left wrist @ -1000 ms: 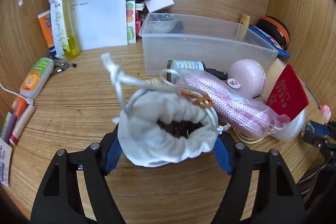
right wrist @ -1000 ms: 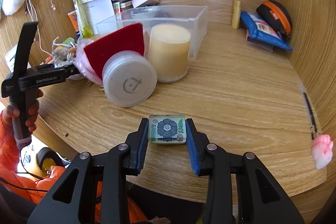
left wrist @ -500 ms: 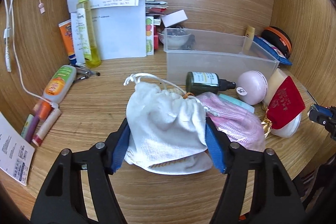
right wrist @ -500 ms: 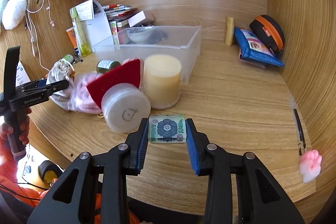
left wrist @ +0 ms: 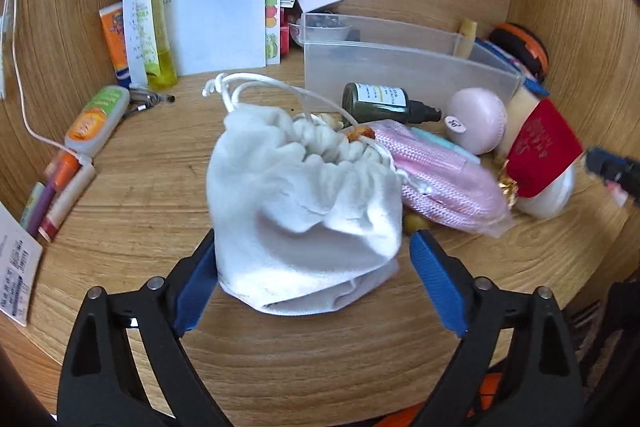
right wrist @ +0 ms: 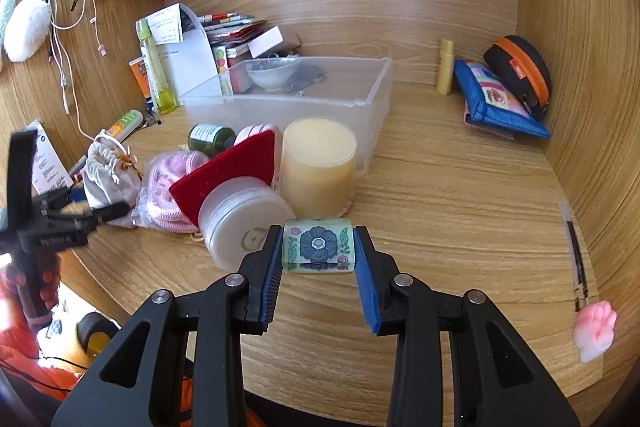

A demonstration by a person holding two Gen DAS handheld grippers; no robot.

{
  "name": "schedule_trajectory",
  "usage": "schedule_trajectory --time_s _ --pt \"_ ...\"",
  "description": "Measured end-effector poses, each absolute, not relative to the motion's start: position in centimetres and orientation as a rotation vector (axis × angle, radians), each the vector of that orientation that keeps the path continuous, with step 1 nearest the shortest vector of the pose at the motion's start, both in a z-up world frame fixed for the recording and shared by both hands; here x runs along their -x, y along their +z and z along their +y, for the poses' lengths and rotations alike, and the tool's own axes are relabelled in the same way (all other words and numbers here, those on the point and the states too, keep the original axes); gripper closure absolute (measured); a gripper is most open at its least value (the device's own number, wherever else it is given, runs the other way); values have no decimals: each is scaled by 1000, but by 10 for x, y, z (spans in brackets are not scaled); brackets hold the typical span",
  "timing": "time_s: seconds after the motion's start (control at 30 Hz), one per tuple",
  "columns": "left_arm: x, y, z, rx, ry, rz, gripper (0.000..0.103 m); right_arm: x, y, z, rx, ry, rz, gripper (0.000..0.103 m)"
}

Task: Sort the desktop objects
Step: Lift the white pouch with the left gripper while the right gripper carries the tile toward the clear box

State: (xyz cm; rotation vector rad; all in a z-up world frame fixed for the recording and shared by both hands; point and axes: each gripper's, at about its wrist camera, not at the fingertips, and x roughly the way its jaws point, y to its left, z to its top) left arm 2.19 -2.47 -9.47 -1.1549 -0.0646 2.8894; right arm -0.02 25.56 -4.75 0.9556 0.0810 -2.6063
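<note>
Released since a moment ago, the white drawstring pouch (left wrist: 304,211) sits on the desk (left wrist: 280,359) between the opening left gripper's (left wrist: 312,267) jaws; the right gripper (right wrist: 319,255) clamps a flower-printed block (right wrist: 319,245).

The cloth bag (left wrist: 304,215) is white, with a white string. Just right of the bag lies a pink knitted pouch (left wrist: 444,183), and past that a red card (left wrist: 544,151) with gold marks. Behind the bag is a dark green bottle (left wrist: 380,103) with a white label. The little block (right wrist: 319,246) is pale green, with a blue flower and green leaves painted on it.
</note>
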Motion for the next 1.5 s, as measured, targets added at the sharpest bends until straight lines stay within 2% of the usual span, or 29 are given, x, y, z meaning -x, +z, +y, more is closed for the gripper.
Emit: schedule_trajectory --time_s 0.1,0.17,0.4,0.73,1.5 --pt "-19 -94 -26 1137 2904 -85 11 2 -42 257 -940 -2618 76 72" --pt "-16 -94 -28 1129 2936 -65 23 3 -39 258 -931 -2620 70 72" --pt "-13 -85 -38 1067 2964 -90 24 9 -35 254 -919 -2620 73 72" --pt "-11 -63 -58 990 2943 -220 24 20 -12 252 -831 -2644 76 72" --pt "27 -7 -40 845 2809 -249 24 72 9 234 -774 -2620 115 72"
